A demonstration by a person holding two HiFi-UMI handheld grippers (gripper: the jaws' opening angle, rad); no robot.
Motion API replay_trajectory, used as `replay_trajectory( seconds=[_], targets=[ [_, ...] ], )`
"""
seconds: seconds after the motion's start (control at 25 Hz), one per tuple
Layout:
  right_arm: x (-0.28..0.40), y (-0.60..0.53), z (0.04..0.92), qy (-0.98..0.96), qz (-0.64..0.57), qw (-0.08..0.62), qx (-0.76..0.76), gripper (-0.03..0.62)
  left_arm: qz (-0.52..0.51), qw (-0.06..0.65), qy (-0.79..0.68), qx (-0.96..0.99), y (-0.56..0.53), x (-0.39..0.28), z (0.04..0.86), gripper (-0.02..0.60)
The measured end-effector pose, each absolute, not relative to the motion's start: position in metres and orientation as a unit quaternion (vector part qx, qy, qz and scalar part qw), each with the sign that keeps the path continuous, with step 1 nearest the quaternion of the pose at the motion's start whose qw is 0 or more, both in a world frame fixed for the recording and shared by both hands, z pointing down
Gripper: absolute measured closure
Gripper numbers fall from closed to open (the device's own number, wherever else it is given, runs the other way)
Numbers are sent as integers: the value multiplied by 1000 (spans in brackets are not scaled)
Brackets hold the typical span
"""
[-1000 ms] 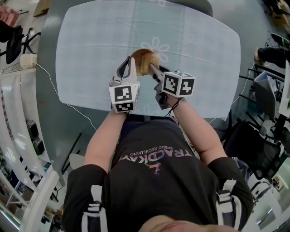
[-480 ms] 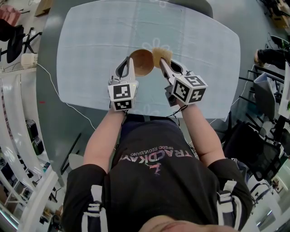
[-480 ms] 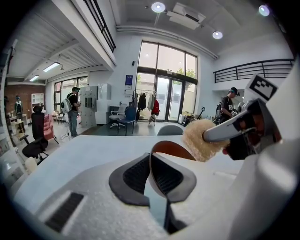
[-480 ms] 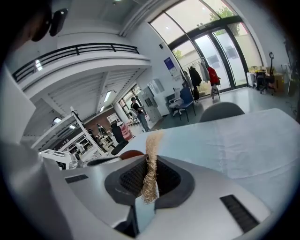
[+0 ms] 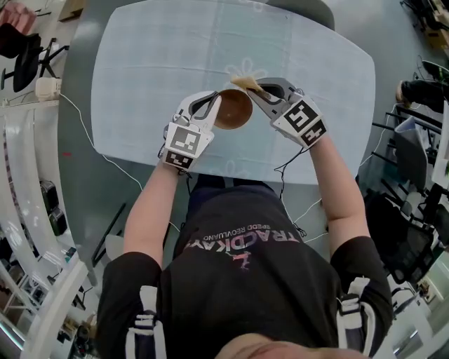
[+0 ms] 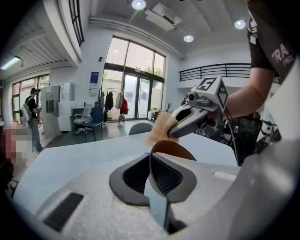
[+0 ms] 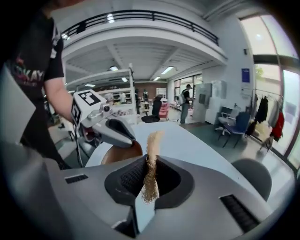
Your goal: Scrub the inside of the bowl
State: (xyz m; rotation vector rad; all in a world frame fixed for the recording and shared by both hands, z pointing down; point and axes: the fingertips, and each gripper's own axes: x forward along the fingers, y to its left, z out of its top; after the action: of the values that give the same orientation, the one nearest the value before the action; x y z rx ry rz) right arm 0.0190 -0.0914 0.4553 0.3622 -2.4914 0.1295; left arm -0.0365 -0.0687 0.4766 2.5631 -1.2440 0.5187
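Note:
A brown wooden bowl (image 5: pixel 235 109) hangs tilted over the pale table (image 5: pixel 147 56). My left gripper (image 5: pixel 216 105) is shut on its left rim; in the left gripper view the thin rim (image 6: pixel 151 169) stands edge-on between the jaws. My right gripper (image 5: pixel 254 87) is shut on a tan scrub sponge (image 5: pixel 240 82) just past the bowl's far rim, outside the bowl. In the right gripper view the sponge (image 7: pixel 151 173) is pinched upright between the jaws, with the bowl (image 7: pixel 119 153) and the left gripper (image 7: pixel 112 130) beyond. The left gripper view shows the sponge (image 6: pixel 161 129) above the bowl (image 6: pixel 178 149).
A grey chair (image 5: pixel 302 8) stands at the table's far side. Racks and cables (image 5: pixel 42 91) line the floor on the left, dark equipment (image 5: pixel 421 175) on the right. People (image 6: pixel 32 105) stand far off in the room.
The sponge has come out of the bowl and gone over its far rim as the right gripper rose and rolled. The left gripper has carried the bowl to the right and farther out.

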Motion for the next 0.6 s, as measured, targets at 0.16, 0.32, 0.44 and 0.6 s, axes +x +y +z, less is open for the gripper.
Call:
replay_trajectory(
  seconds=[0.16, 0.32, 0.44, 0.6],
  targets=[
    [12, -81, 466, -929, -57, 364, 41, 562, 192, 101, -350, 911, -59, -21, 476, 555],
    [13, -61, 484, -887, -175, 424, -64, 562, 220, 69, -279, 932, -48, -9, 474, 554],
    [13, -53, 493, -862, -227, 441, -100, 562, 236, 58, -257, 936, -46, -8, 476, 555],
    [15, -58, 493, -864, -225, 442, -83, 562, 222, 68, -283, 931, -53, -14, 473, 555]
  ],
)
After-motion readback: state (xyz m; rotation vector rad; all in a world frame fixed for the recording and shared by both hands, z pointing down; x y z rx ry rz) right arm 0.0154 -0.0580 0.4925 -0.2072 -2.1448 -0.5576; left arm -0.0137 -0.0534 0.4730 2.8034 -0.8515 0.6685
